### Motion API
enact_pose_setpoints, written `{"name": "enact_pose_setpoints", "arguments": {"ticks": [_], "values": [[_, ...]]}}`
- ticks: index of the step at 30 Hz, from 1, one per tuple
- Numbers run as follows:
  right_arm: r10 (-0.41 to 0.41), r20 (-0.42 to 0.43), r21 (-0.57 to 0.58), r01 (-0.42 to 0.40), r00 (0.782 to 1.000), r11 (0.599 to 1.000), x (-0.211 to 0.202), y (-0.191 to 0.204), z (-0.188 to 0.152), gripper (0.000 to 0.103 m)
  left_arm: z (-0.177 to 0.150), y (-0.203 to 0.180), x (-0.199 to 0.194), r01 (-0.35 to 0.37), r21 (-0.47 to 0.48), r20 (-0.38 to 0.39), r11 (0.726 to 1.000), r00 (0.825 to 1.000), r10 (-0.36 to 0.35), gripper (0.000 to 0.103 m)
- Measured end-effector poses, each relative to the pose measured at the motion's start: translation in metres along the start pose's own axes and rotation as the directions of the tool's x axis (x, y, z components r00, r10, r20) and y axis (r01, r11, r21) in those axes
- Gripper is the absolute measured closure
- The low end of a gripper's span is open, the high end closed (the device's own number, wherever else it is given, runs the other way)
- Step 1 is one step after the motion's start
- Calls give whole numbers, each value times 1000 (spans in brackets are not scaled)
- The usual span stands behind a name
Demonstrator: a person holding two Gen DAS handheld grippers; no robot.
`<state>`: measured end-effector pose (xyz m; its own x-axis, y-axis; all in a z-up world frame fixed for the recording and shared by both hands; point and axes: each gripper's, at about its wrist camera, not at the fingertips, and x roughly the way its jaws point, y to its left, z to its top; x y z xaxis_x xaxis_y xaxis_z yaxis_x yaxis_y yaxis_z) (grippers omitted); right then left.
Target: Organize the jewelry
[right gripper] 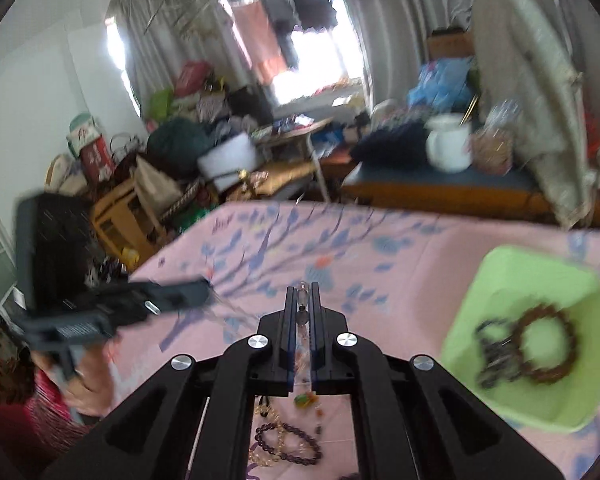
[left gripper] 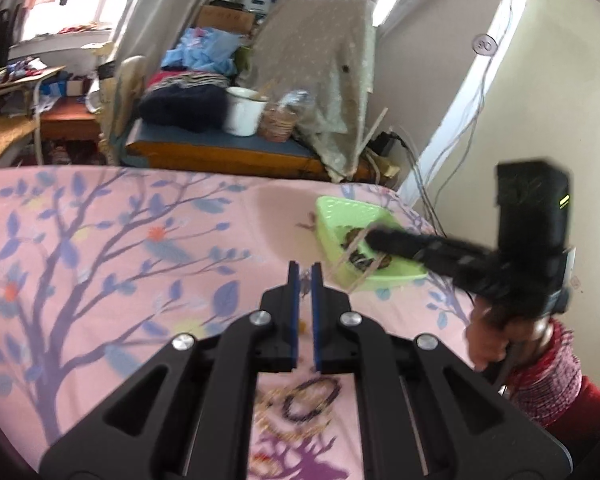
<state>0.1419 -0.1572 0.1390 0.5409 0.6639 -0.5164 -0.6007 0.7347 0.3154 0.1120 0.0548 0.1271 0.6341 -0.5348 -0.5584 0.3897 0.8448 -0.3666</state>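
Between both clenched grippers, right gripper (right gripper: 303,294) and left gripper (left gripper: 305,276), clear bead strand (right gripper: 302,312) stretched.

Green basket (right gripper: 536,280) sitting upright on pink bedsheet, open top, slotted walls. Brown bead bracelet (right gripper: 548,344) lying as ring inside basket, dark beaded piece (right gripper: 494,356) lying just beside it, touching. Clear bead strand (right gripper: 305,320) hanging stretched, well left of basket. Purple bead bracelet (right gripper: 288,442) lying looped on bedsheet, left of basket, overlapping pale gold bead strand (right gripper: 266,458). Small green-orange charm (right gripper: 306,400) lying just above them.
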Motion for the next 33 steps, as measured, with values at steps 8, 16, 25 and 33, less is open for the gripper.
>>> {"name": "enact_pose_setpoints", "arguments": {"ticks": [8,16,25,33], "values": [[-131,117,-6,133,984,991,-69,-27,61,103,66,-71,47,57,116,22,992,998,-60,99],[-233,102,83,225,967,971,-88,-87,66,103,105,-108,108,101,135,-24,986,995,-98,98],[-215,-286,318,304,934,898,-1,-174,-42,103,39,-79,215,-45,79,-350,996,934,70,97],[-145,-330,222,226,933,949,2,-137,-54,103,50,-49,138,-49,86,-223,995,973,67,97]]}}
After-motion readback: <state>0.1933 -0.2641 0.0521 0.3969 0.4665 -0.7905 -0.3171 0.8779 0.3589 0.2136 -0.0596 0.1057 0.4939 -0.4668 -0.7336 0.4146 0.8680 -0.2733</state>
